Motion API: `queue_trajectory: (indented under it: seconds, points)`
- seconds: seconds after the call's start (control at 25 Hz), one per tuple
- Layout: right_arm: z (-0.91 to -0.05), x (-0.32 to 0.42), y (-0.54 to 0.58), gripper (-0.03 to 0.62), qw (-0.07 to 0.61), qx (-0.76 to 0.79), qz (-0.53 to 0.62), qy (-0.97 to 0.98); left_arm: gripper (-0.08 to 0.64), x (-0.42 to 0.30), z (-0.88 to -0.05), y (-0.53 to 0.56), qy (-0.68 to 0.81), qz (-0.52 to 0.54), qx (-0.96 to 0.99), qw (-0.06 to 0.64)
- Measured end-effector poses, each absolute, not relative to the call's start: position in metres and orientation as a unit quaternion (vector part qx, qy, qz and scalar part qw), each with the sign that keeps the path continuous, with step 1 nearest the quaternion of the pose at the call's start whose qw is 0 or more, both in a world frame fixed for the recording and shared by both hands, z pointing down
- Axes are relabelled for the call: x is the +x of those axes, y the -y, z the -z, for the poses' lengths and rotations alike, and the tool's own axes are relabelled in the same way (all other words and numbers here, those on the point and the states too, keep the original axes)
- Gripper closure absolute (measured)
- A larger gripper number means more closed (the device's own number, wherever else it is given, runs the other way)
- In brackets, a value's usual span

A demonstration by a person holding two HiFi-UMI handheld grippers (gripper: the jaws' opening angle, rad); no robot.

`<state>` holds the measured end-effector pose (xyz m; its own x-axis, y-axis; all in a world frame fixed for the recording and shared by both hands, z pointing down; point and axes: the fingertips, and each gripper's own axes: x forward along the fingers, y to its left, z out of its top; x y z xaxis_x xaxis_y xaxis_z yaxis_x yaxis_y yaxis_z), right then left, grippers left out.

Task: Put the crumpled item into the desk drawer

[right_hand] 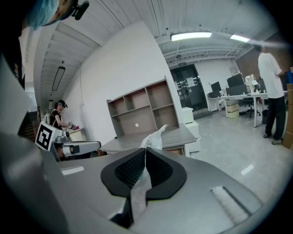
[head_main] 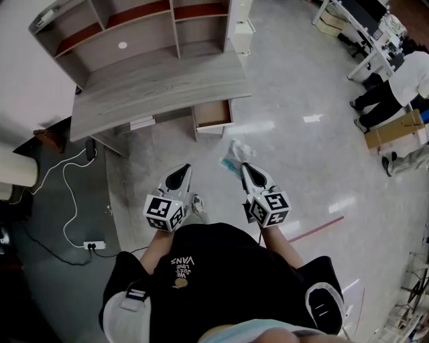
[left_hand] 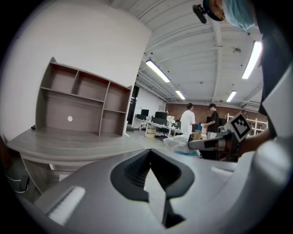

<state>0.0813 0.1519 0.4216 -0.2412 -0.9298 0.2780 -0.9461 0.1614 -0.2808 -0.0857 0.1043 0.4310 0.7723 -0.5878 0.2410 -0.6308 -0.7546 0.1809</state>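
The jaws of the right gripper (right_hand: 145, 151) are pressed together on a thin fold of a crumpled plastic bag (right_hand: 153, 139), whose whitish, translucent bulk sticks out beyond the tips. In the head view the bag (head_main: 234, 155) hangs in the air just ahead of the right gripper (head_main: 244, 167), above the floor (head_main: 301, 154) and apart from the furniture. The left gripper (left_hand: 149, 153) has its jaws closed tip to tip with nothing between them – only floor shows through the gap lower down. It is held level with the right one, the two side by side in front of the person's dark shirt. Ahead of both stands a grey wood-grain bench (head_main: 154, 84) with a shelf unit (head_main: 134, 20) on its back edge. Under the bench's right end a drawer (head_main: 213, 115) is pulled out, its brown inside showing. The bag is near it but not over it. A white cable (head_main: 70, 194) runs across the dark floor at the left to a power strip (head_main: 94, 245).
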Motion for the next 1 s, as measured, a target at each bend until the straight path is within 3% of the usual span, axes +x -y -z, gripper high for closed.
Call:
queue_trajectory:
  seconds: [0.48,1.0]
  points:
    - [-0.428,0.063,-0.054,0.581,0.015,0.645,-0.21,0.735,0.508,-0.107,-0.441,0.002,0.286,-0.103,0.944,0.124]
    - [-0.458,0.095,0.022,0.581,0.06,0.621,-0.238,0.744,0.508,-0.078,-0.463,0.058,0.315,-0.106,0.931,0.149]
